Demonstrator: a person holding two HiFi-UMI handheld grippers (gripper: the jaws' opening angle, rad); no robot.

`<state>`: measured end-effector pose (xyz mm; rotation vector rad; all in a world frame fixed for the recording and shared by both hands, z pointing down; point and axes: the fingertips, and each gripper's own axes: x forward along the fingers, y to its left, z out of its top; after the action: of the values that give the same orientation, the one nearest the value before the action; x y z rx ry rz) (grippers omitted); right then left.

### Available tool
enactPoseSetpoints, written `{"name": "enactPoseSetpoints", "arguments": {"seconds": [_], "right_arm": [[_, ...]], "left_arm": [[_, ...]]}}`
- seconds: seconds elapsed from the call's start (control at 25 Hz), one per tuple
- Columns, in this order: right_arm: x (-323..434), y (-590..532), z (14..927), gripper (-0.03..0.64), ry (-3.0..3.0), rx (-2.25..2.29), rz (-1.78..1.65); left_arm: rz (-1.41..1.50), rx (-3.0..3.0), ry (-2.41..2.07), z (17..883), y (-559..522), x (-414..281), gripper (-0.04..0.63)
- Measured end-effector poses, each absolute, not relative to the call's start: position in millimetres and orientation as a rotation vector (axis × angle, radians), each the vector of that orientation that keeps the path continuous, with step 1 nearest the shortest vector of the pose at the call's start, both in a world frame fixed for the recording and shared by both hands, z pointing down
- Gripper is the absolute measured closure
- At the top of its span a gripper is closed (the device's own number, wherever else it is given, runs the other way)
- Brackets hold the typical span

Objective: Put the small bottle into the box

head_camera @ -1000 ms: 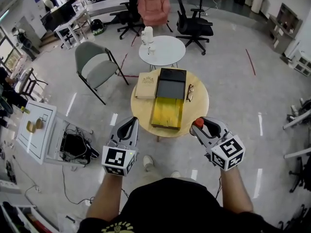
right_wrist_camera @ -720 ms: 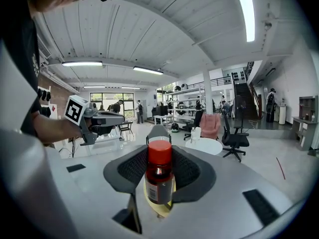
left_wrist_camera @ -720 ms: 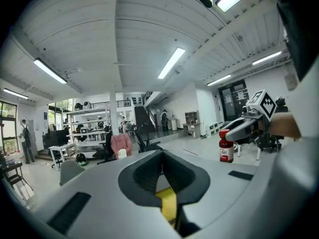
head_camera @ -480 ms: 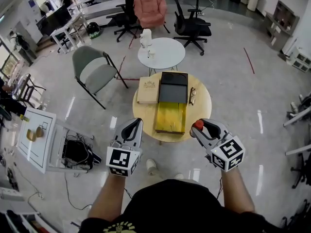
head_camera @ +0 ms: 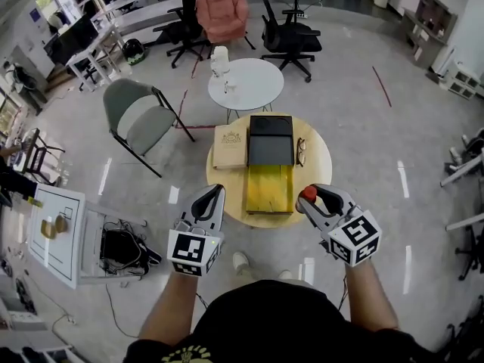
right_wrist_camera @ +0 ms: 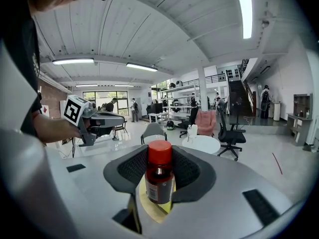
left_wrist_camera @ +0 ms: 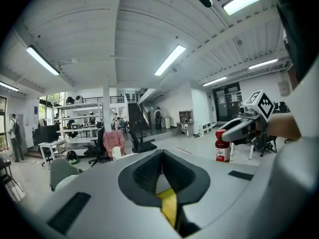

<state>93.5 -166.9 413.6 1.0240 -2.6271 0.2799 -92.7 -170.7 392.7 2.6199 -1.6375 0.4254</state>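
The small bottle (right_wrist_camera: pixel 159 183), dark with a red cap, stands upright between the jaws of my right gripper (right_wrist_camera: pixel 159 169), which is shut on it. In the head view that gripper (head_camera: pixel 312 200) hovers at the near right edge of the round wooden table (head_camera: pixel 314 174). On the table lies the box (head_camera: pixel 269 189), with a yellow inside and its black lid (head_camera: pixel 270 140) folded back on the far side. My left gripper (head_camera: pixel 209 200) is level with the table's near left edge, jaws shut and empty (left_wrist_camera: pixel 162 158). From the left gripper view the bottle (left_wrist_camera: pixel 222 146) shows at the right.
A tan flat case (head_camera: pixel 229 146) lies left of the lid and a pair of glasses (head_camera: pixel 301 148) right of it. Beyond stand a white round table (head_camera: pixel 253 85), a grey folding chair (head_camera: pixel 134 112) and office chairs. A white cart (head_camera: pixel 53 229) and cables are on the floor at left.
The view has shifted slightly, and the table now sits a little nearer to both grippers. The bottle stays held in the right gripper.
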Motion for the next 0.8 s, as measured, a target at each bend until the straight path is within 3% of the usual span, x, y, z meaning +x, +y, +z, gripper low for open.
{"name": "enactPoseSetpoints", "arguments": {"seconds": [0.8], "right_arm": [[46, -220, 409, 0.463, -2.528, 1.222, 0.279]], "left_arm": [[0.338, 2.748, -1.424, 388, -252, -131, 0.577]]}}
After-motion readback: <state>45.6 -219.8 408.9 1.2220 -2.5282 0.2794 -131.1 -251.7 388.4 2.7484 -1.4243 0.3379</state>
